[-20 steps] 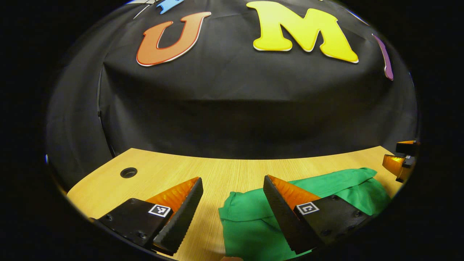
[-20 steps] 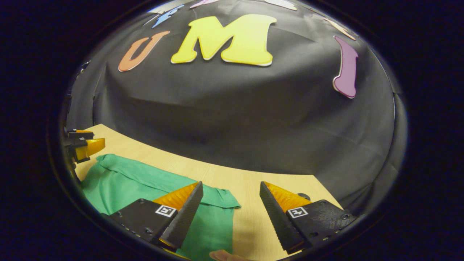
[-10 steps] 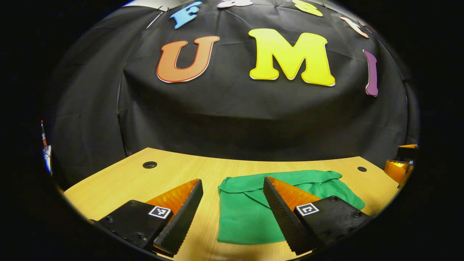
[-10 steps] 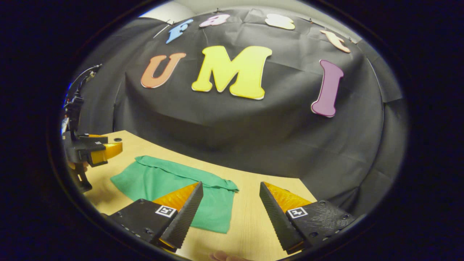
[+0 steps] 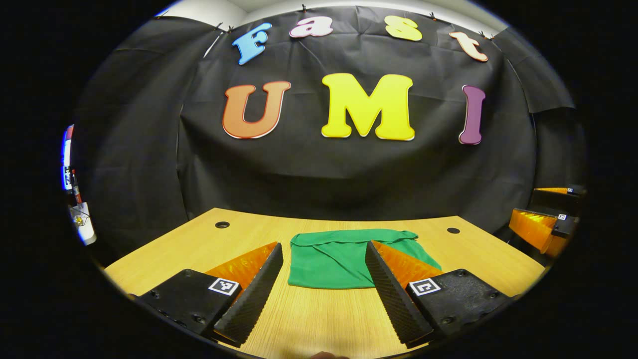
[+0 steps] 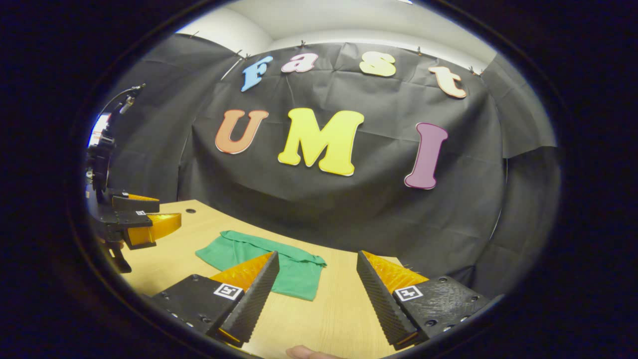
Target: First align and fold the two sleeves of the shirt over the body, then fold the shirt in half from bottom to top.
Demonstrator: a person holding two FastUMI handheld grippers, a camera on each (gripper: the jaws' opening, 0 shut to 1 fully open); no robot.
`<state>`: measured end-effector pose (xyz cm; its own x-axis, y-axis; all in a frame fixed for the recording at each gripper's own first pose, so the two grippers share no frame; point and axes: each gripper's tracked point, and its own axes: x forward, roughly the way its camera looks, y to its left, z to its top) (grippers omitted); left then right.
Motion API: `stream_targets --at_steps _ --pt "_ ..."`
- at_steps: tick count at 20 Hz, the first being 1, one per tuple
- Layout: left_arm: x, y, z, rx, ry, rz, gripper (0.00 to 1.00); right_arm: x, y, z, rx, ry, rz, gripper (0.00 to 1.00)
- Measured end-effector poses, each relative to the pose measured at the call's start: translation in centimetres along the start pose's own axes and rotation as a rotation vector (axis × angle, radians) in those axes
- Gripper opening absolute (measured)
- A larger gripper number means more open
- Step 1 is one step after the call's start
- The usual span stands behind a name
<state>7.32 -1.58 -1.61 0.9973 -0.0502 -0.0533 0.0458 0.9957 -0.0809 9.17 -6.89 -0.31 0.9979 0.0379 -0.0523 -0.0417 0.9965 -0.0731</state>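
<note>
A green shirt (image 5: 334,255) lies folded into a compact rectangle, flat on the wooden table (image 5: 319,319). My left gripper (image 5: 324,291) hovers open in front of its near edge, holding nothing. In the right gripper view the same shirt (image 6: 254,259) lies ahead and to the left, partly behind one finger. My right gripper (image 6: 316,299) is open and empty above bare table. The left gripper (image 6: 144,222) appears far left in the right gripper view, and the right gripper (image 5: 543,224) at the far right edge of the left gripper view.
Two round cable holes (image 5: 222,225) (image 5: 453,230) sit near the table's (image 6: 319,319) back edge. The black cloth wall stands close behind the table. A fingertip (image 6: 304,353) shows at the bottom edge of the right gripper view.
Both grippers have pulled back and up from the shirt, which now lies farther off and smaller. Both stayed open throughout.
</note>
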Motion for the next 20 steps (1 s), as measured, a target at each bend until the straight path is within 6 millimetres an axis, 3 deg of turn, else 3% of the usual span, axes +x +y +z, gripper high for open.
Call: stream_targets --at_steps 4,7,10,14,20 --pt "-5.3 0.7 0.7 0.059 -0.009 0.07 1.0 -5.5 -0.1 0.0 0.026 -0.012 0.012 0.95" --pt "-7.6 0.1 -0.3 0.074 0.019 0.061 1.0 -9.0 0.5 -1.2 0.047 -0.001 0.001 0.95" --pt "-8.6 0.0 0.7 0.071 -0.018 0.035 1.0 -11.8 1.4 -2.4 0.056 0.026 -0.012 0.95" --pt "-9.9 1.0 1.6 0.088 -0.052 0.036 1.0 -14.1 4.3 -2.8 0.079 0.025 0.031 0.95" --pt "-11.1 -0.9 2.7 0.093 -0.086 -0.017 1.0 -15.3 7.0 -3.0 0.002 0.02 0.05 0.96"
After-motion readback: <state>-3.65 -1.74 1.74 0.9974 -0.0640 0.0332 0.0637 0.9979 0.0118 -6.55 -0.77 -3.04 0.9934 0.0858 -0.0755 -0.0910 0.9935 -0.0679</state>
